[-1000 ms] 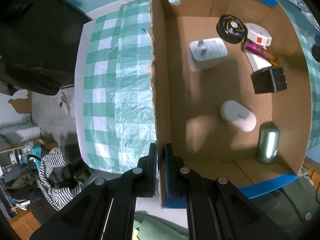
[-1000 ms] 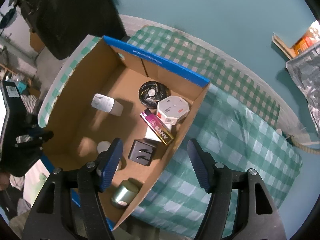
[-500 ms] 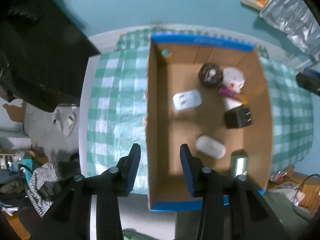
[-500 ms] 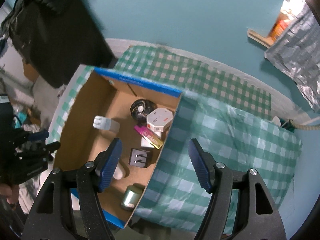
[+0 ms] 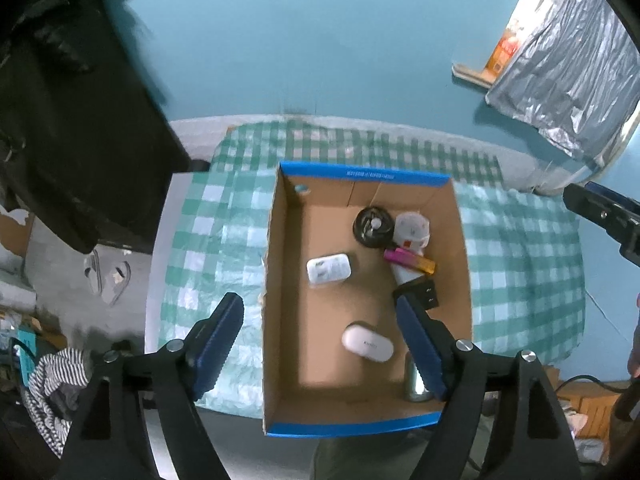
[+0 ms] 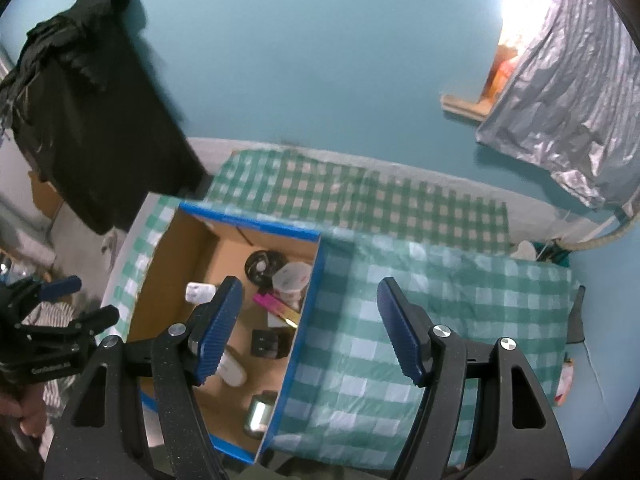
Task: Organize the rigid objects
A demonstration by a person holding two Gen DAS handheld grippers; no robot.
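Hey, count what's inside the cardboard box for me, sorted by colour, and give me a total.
White: 4 – flat adapter, oval case, octagonal box, tube partly hidden
Black: 2 – round disc, plug cube
Pink and gold: 1 – small packet
Silver-green: 1 – can
Total: 8, all in the cardboard box

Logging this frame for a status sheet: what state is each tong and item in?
Left tongs: open, empty.
Right tongs: open, empty.
Blue-rimmed cardboard box: open-topped, on the checked cloth.
White oval case: shut, lying flat.
Black square charger: prongs up.
Silver metallic cylinder: upright.
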